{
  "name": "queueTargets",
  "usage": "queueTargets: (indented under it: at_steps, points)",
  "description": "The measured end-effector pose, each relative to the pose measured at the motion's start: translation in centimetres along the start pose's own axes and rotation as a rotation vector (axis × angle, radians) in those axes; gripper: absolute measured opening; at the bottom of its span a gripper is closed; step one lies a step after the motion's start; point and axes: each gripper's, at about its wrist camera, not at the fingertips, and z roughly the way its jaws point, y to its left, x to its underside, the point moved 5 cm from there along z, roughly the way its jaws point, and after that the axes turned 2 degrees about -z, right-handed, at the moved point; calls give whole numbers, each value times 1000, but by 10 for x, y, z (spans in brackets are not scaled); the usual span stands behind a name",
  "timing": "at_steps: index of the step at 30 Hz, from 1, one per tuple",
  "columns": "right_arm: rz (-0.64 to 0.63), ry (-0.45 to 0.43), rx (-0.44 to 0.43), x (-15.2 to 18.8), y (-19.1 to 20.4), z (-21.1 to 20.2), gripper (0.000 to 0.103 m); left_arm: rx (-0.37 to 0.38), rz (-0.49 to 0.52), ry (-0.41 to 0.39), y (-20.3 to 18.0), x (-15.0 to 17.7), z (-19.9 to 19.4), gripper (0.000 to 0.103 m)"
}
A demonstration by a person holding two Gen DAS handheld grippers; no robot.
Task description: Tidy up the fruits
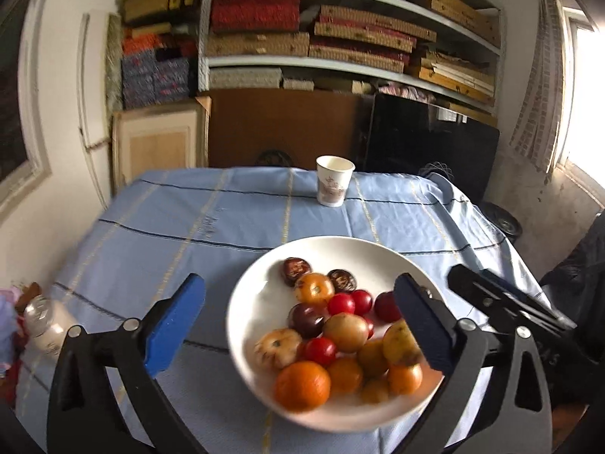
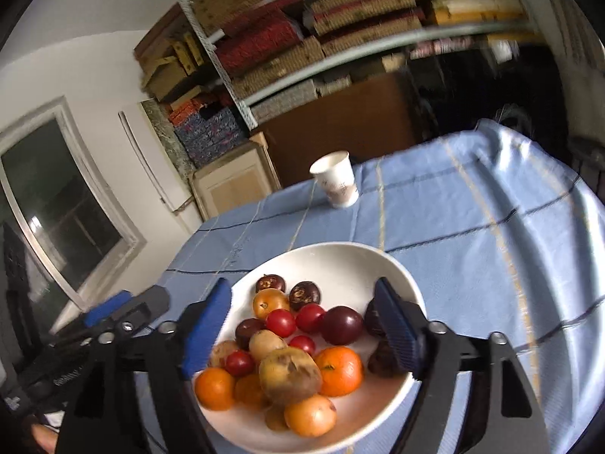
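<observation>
I'm seeing both grippers standing wide apart, nothing clamped. Left gripper (image 1: 298, 325) is hovering over the near-left part of the bowl (image 1: 261, 283), its blue pads (image 1: 170, 327) clear of the fruit; the right pad is overlapping the bowl's right side in view. Right gripper (image 2: 302, 329) is hovering over the same bowl (image 2: 340, 261) from the other side, pads straddling the pile, not touching anything I can make out. Each gripper is showing up at the edge of the other's view: right one at (image 1: 503, 299), left one at (image 2: 124, 310).

Fruits are all sitting in the white bowl on the worktop (image 1: 189, 219), which is wearing a blue checked cloth. Nearest the left camera: an orange (image 1: 302, 386), more small orange ones beside it, a pale ribbed fruit (image 1: 278, 348). Mid-pile: cherry tomatoes (image 1: 340, 304), yellow-brown fruit (image 1: 346, 332), dark plums (image 1: 306, 317). Far side: two dark brown round ones (image 1: 297, 269). From the right camera a big blotchy yellow-brown fruit (image 2: 289, 374) is lying on top near the front.

Beyond the bowl, a paper cup (image 1: 334, 181) is standing upright near the worktop's far edge, well apart from the bowl. A jar (image 1: 47, 325) is sitting at the left edge. Behind everything: shelves (image 1: 340, 64) stacked with boxes. Frames are a bit blurred.
</observation>
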Motion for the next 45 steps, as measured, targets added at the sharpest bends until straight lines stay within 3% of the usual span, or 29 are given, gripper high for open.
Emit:
queueTargets:
  at_steps: [2,6,10,16,31,45]
  points:
    - [-53,-7,11,11,2,-14,100,-23,10,-12,5,14,-12,98]
    - [-157,-5,74,39,0,-35,100,-49,30,24,15,47,-20,98]
    - [-275,62,131,70,3,-46,100,-65,30,78,25,80,-27,98]
    - [-388,66,141,89,18,-65,100,-110,60,38,33,98,-53,98]
    - [-302,55,148,95,0,-93,100,-70,58,67,30,113,-63,98]
    - [-329,73,155,101,5,-88,100,-77,43,72,36,111,-62,98]
